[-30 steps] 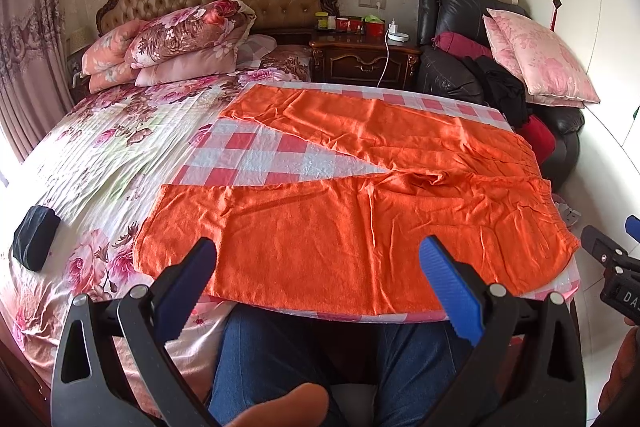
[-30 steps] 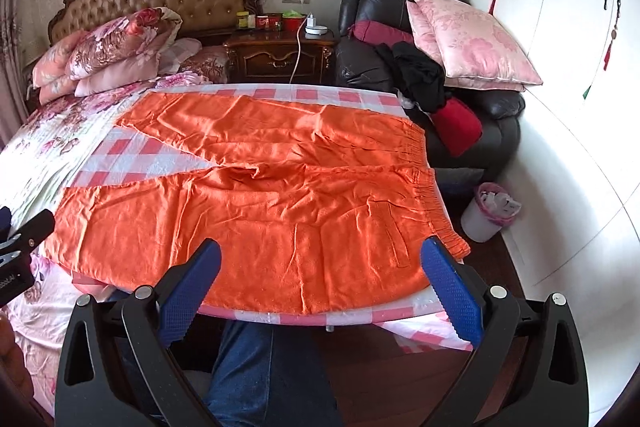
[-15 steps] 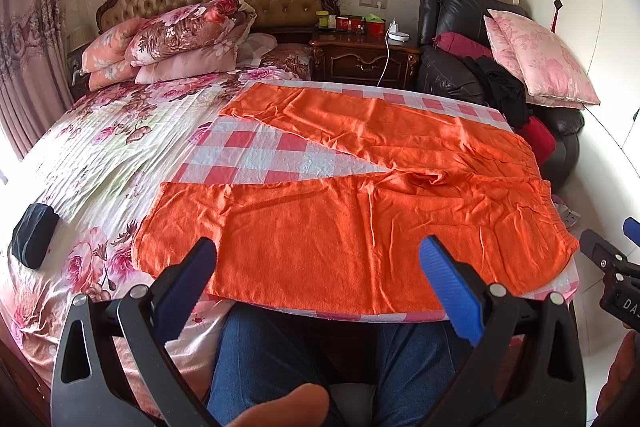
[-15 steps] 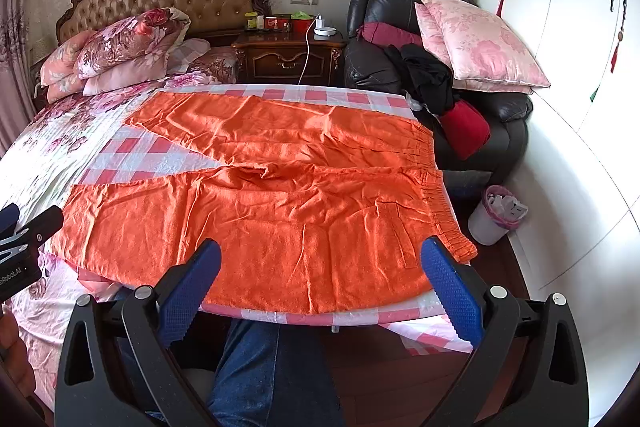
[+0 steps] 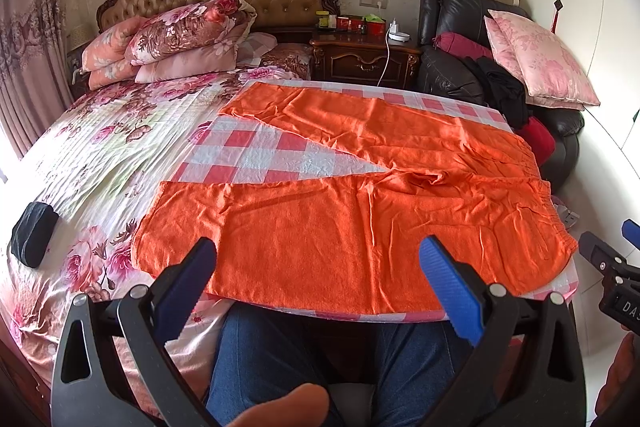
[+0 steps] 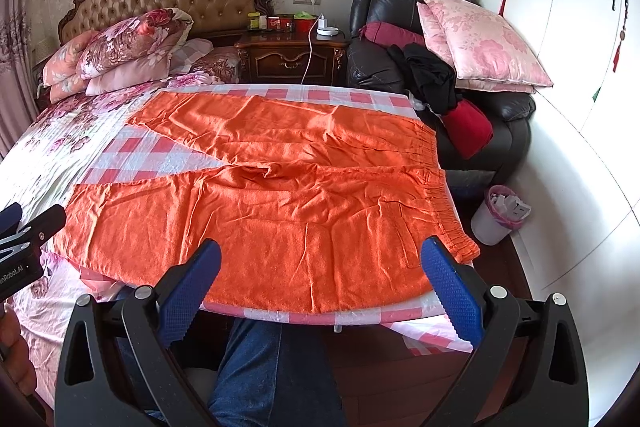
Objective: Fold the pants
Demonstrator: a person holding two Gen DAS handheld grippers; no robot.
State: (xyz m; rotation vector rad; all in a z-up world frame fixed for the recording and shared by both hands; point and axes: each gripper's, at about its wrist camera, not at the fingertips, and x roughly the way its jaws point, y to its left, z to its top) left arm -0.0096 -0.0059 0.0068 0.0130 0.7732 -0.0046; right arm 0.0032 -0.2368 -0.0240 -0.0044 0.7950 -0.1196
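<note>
Lying flat on checked cloth (image 5: 256,151) over bed (image 5: 100,147): orange pants (image 5: 360,223), legs splayed leftward, waistband right. Left claw (image 5: 320,281) spread, empty, near hem edge. Right claw (image 6: 320,281) spread, empty.

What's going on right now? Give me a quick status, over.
Left claw open, empty. Right claw open, empty. Orange pants spread flat on checkered cloth, legs splayed, unfolded. Nothing lying on them.
</note>
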